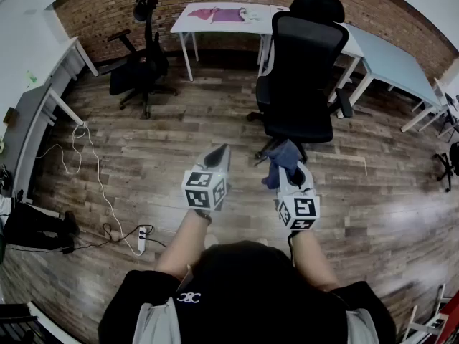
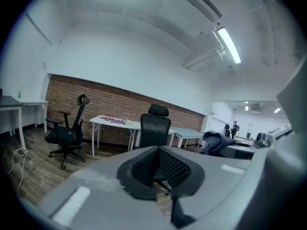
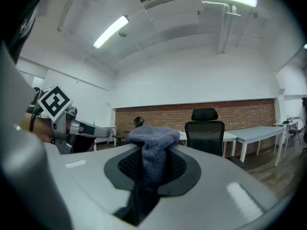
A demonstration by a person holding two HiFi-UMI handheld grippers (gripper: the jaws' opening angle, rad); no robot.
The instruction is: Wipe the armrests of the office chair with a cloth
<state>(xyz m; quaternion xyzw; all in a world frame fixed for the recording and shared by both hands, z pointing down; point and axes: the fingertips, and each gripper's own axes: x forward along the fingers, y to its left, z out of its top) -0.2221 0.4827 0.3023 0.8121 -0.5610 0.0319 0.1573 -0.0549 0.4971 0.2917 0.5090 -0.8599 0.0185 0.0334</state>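
Observation:
The black office chair (image 1: 301, 70) stands on the wood floor ahead of me, back toward me, with armrests at its left (image 1: 262, 92) and right (image 1: 346, 103). My right gripper (image 1: 290, 166) is shut on a blue-grey cloth (image 1: 281, 159), which bunches above the jaws and hangs down, a short way in front of the chair base. In the right gripper view the cloth (image 3: 152, 150) is pinched between the closed jaws, with the chair (image 3: 205, 128) beyond. My left gripper (image 1: 218, 153) is shut and holds nothing. The left gripper view shows the chair (image 2: 154, 128) and the cloth (image 2: 216, 141).
A second black chair (image 1: 140, 67) stands at the back left. White tables (image 1: 222, 16) and a pale blue table (image 1: 391, 59) line the brick wall. A white cable and power strip (image 1: 140, 239) lie on the floor at my left, near a grey desk (image 1: 29, 120).

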